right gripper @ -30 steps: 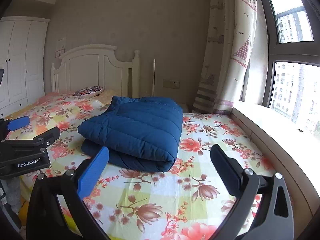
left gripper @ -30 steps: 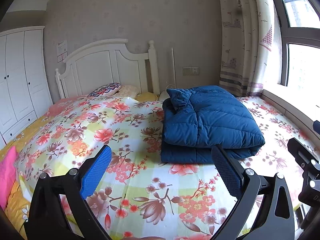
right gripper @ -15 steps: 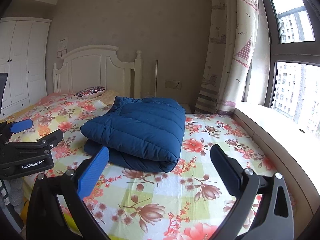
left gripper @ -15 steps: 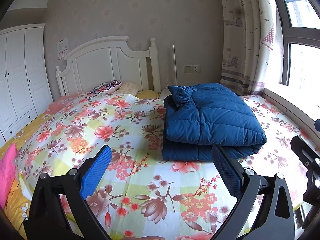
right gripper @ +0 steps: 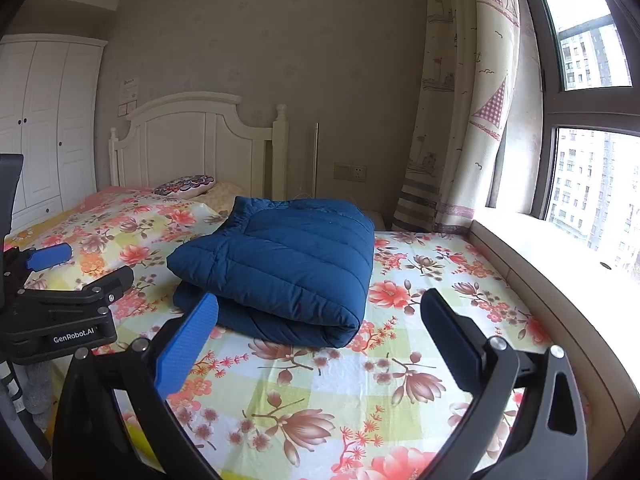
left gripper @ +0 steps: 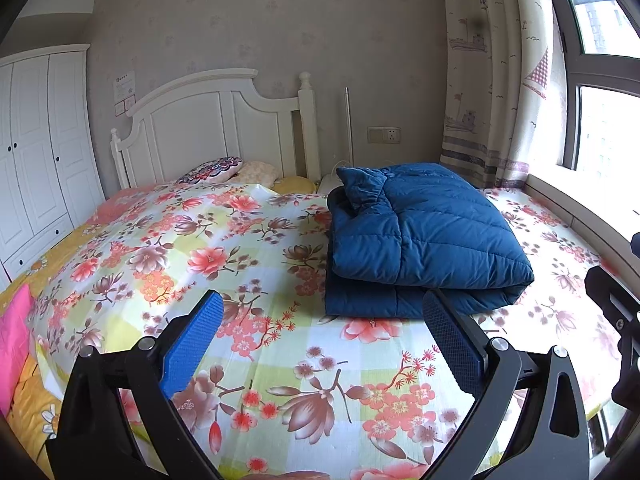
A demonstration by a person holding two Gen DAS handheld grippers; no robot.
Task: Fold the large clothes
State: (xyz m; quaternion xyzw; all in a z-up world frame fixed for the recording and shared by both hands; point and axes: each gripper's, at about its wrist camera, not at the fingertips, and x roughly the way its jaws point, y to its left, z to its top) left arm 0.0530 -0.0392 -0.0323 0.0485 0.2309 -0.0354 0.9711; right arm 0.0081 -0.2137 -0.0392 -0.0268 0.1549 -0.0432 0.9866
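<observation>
A dark blue quilted down jacket (left gripper: 420, 240) lies folded into a thick bundle on the flowered bed sheet (left gripper: 224, 264), its collar turned toward the headboard. My left gripper (left gripper: 324, 336) hovers open over the near part of the bed, in front of and left of the bundle, holding nothing. In the right wrist view the same jacket (right gripper: 288, 268) rests just beyond my right gripper (right gripper: 320, 336), which is open and empty too. The left gripper (right gripper: 76, 276) shows at the left edge of that view.
A white headboard (left gripper: 208, 128) and small pillows (left gripper: 216, 170) stand at the far end of the bed. White wardrobes (left gripper: 36, 152) line the left wall. A curtain (right gripper: 460, 120), window and sill (right gripper: 560, 264) run along the right. A pink cloth (left gripper: 12, 332) lies at the bed's left edge.
Both grippers have drawn back and risen slightly from the bed, so the folded jacket sits a little lower and farther in the views. The jacket itself has not moved.
</observation>
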